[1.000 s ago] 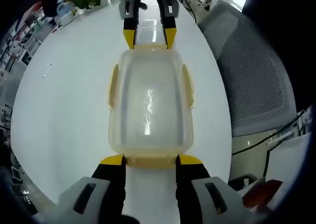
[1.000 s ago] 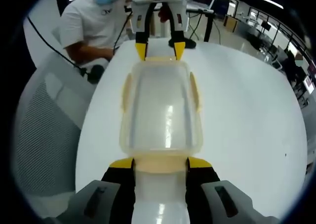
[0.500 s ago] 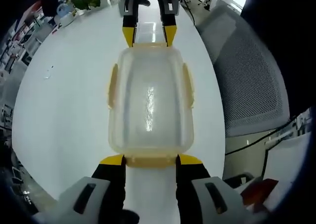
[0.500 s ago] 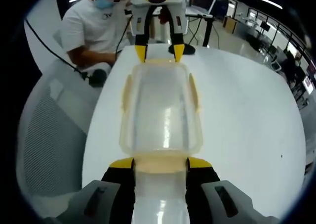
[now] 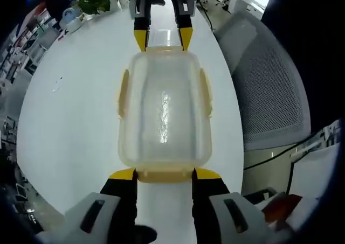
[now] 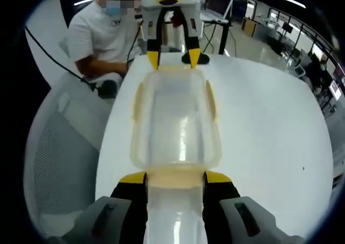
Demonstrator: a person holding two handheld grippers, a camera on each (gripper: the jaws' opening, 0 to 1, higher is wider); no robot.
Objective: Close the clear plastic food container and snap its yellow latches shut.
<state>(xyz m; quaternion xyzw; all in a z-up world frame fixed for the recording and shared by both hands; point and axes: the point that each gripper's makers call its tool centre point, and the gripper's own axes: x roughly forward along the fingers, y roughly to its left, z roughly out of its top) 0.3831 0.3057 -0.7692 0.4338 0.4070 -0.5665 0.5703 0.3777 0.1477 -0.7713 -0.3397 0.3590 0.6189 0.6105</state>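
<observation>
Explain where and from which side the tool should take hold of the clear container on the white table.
Grip the clear container at its short ends, coming in level along its length. Each short end carries a flat yellow latch, and the left tool and right tool already sit there from opposite ends. The long sides look too wide for the jaws.

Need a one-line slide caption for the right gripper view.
Both grippers flank the end latches of the clear container on the white table.

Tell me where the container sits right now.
The container sits on the white table, centred in both views, held end to end between the left gripper and the right gripper, beside a mesh chair.
</observation>
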